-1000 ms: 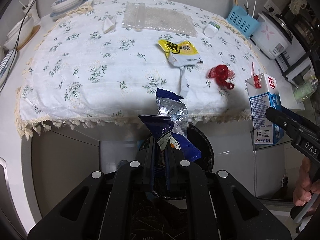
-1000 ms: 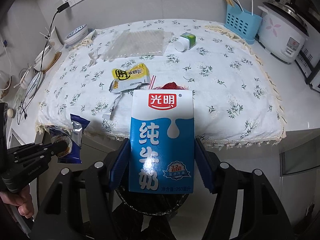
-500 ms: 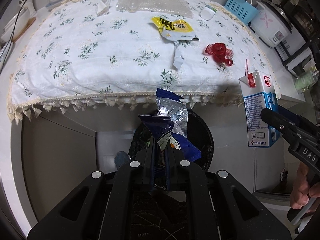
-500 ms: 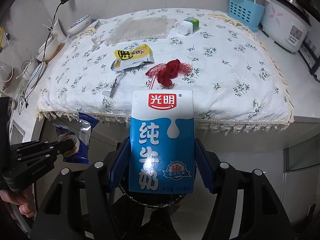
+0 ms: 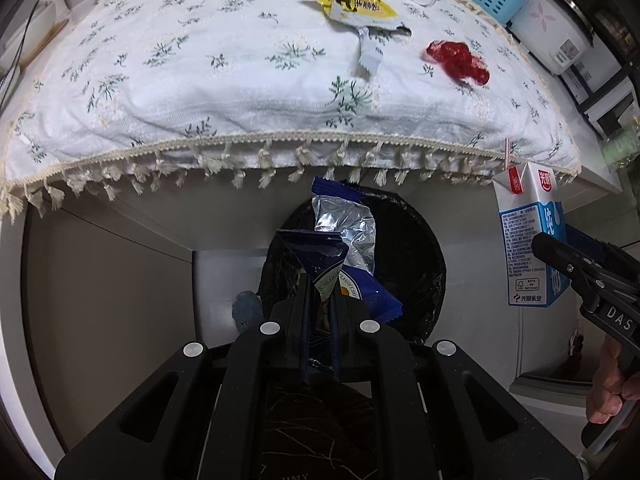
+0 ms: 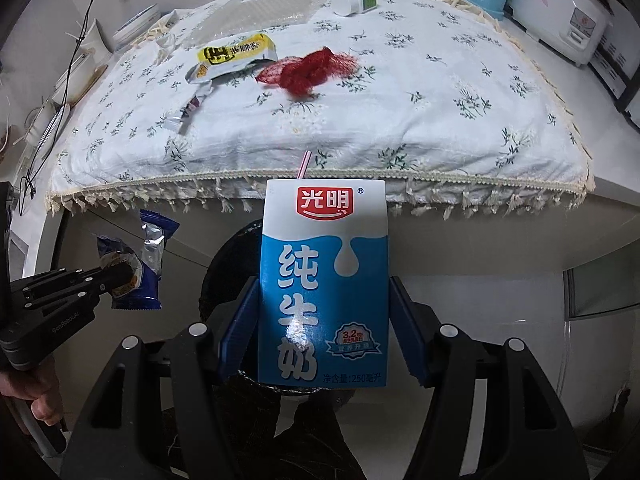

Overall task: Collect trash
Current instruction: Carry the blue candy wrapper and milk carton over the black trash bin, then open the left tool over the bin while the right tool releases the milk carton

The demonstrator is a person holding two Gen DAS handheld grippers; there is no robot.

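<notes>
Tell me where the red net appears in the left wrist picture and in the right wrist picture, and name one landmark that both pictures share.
Left wrist view: the red net lies at the upper right, on the floral tablecloth.
Right wrist view: the red net lies in the upper middle, on the same tablecloth.
Shared landmark: the yellow packet, which lies left of the net in both views.

Wrapper (image 5: 344, 256) and carton (image 6: 324, 288) above bin (image 5: 420, 264)
</notes>
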